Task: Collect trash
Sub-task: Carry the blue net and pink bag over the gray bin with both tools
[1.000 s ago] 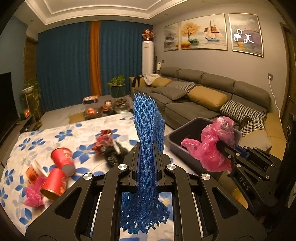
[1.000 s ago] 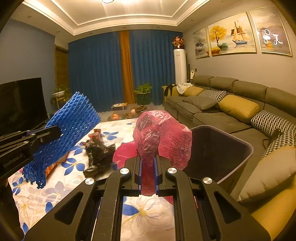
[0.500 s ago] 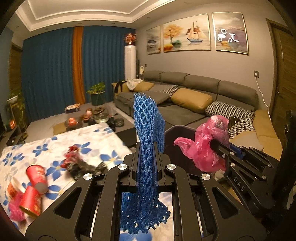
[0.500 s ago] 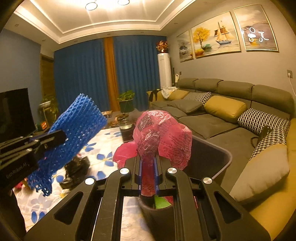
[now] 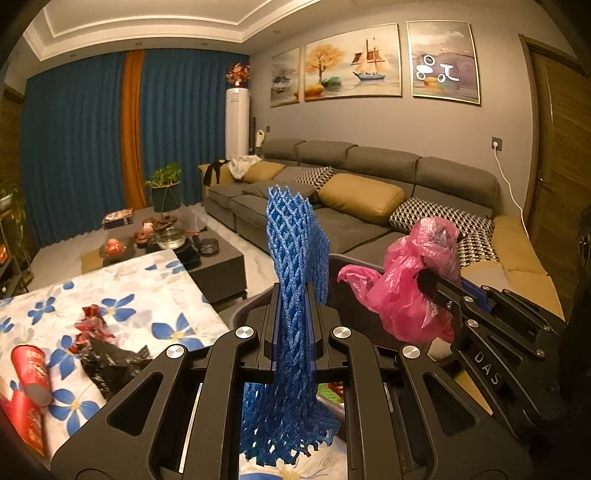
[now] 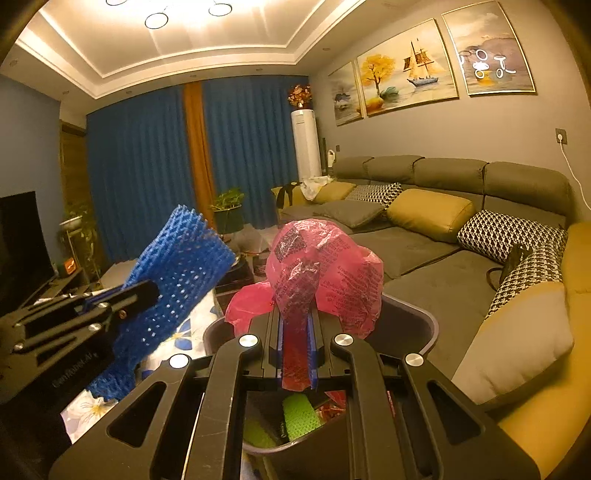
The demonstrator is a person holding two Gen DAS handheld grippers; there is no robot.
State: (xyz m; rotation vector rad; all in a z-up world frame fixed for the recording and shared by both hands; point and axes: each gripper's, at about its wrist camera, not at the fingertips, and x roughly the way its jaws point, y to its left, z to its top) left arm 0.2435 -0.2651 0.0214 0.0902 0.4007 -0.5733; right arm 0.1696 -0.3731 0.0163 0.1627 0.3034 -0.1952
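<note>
Pink crumpled plastic bag (image 6: 325,273) sat clamped in my right gripper (image 6: 295,332) over the dark grey bin (image 6: 410,328); left gripper (image 5: 293,306) pinched blue foam netting (image 5: 295,243) nearby. Drop step; release next.

Blue net (image 5: 295,266), pink bag (image 6: 325,273)

- Lighting: dim, warm indoor light; the room reads amber-grey.
- Source: recessed ceiling lights (image 6: 184,13) in the right wrist view, blown out to white glare across the surrounding ceiling.
- Glare: white reflections on the rightmost painting (image 5: 441,62).
- Distortion: strong fisheye; walls and curtains bow, corners vignette to black.
- Sharpness: centre crisp; red paper cup (image 5: 31,373) at the left edge smeared.
</note>
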